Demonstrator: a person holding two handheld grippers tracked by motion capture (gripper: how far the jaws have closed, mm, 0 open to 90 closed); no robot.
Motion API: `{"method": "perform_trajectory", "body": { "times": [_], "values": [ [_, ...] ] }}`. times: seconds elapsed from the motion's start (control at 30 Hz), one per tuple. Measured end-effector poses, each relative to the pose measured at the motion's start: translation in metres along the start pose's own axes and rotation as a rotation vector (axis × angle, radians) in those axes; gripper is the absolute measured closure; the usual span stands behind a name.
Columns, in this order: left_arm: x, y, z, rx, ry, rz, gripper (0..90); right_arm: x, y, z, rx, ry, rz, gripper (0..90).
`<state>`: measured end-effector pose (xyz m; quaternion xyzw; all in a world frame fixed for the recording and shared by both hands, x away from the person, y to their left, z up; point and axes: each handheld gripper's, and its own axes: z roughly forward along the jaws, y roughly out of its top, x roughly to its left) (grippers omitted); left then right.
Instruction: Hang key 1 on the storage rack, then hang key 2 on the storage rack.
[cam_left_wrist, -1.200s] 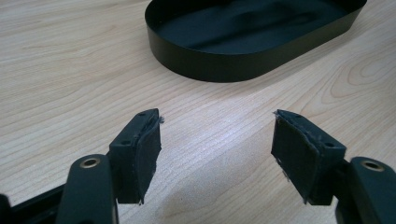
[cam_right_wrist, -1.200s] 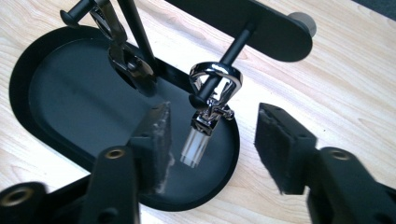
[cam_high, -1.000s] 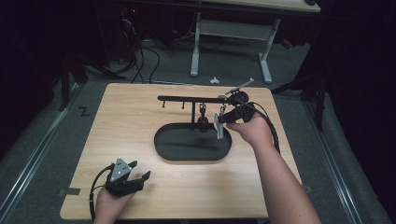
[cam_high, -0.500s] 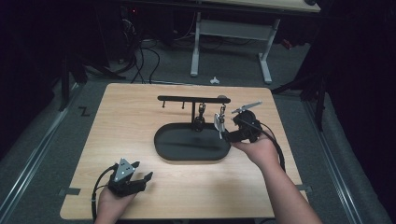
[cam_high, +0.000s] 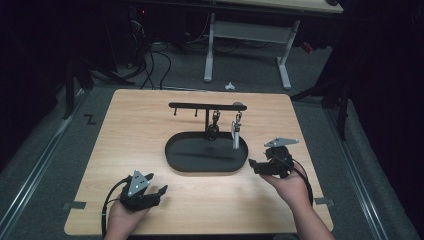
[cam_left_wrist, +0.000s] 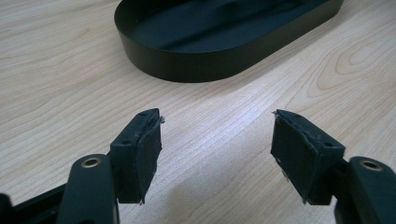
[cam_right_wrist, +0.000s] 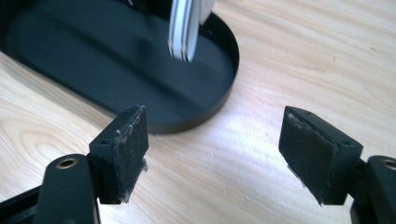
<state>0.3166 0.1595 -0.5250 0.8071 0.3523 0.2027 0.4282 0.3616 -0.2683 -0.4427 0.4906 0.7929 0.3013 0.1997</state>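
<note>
Now, in the high view, the right gripper (cam_high: 256, 164) has drawn back from the rack (cam_high: 206, 106) to the table beside the black tray (cam_high: 172, 155), leaving the silver keychain (cam_high: 235, 135) hanging, seemingly hung. Its own view shows released, empty jaws; the left gripper (cam_left_wrist: 215, 140) idles open.

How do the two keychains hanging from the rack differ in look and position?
The dark keychain hangs beside the rack's post; the pale keychain hangs nearer the bar's right end. The dark keychain's fob is short and black; the pale keychain's is longer and whitish. Both dangle over the black oval tray from hooks under the bar.
</note>
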Motion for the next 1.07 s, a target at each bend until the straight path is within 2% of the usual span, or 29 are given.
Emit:
{"method": "perform_trajectory", "body": {
  "times": [0.03, 0.07, 0.13, 0.2, 0.33, 0.43, 0.53, 0.57, 0.63, 0.7, 0.83, 0.97, 1.07],
  "values": [
    [0.000, 0.000, 0.001, 0.006, 0.001, 0.004, 33.6, -0.002, -0.011, 0.001, -0.019, 0.009, 0.011, 23.8],
    [-0.001, 0.001, 0.001, 0.006, 0.004, 0.007, 33.6, -0.002, -0.011, 0.001, -0.019, 0.009, 0.011, 23.8],
    [-0.001, 0.002, 0.002, 0.005, 0.007, 0.008, 33.6, -0.005, -0.023, 0.003, -0.041, 0.012, 0.022, 23.8],
    [-0.003, 0.002, 0.002, -0.003, 0.010, 0.015, 33.6, -0.008, -0.036, 0.005, -0.065, 0.009, 0.024, 23.6],
    [-0.007, 0.001, -0.002, -0.034, 0.001, 0.029, 34.1, -0.014, -0.063, 0.010, -0.109, 0.015, 0.058, 20.3],
    [-0.008, 0.002, -0.005, -0.049, 0.005, 0.019, 34.1, -0.015, -0.083, 0.011, -0.134, 0.017, 0.065, 20.0],
    [-0.010, 0.003, -0.006, -0.060, -0.003, -0.005, 34.0, -0.010, -0.106, 0.004, -0.202, -0.027, 0.058, 20.3],
    [-0.010, 0.003, -0.005, -0.059, -0.006, -0.008, 33.9, -0.009, -0.110, 0.002, -0.214, -0.022, 0.064, 20.4],
    [-0.013, 0.003, -0.003, -0.047, -0.001, 0.004, 33.7, -0.007, -0.113, -0.002, -0.211, -0.032, 0.058, 19.5],
    [-0.016, 0.004, -0.002, -0.045, 0.004, 0.016, 33.5, -0.005, -0.110, -0.003, -0.231, -0.042, 0.049, 18.2],
    [-0.021, 0.007, -0.007, -0.072, 0.006, 0.026, 33.2, 0.002, -0.109, -0.001, -0.234, -0.030, 0.041, 18.2],
    [-0.020, 0.006, -0.010, -0.070, 0.006, 0.036, 32.9, 0.004, -0.109, -0.001, -0.235, -0.027, 0.038, 18.4],
    [-0.016, 0.005, -0.015, -0.074, 0.013, 0.036, 33.0, 0.006, -0.106, -0.001, -0.241, -0.047, 0.029, 18.5]
  ]
}}
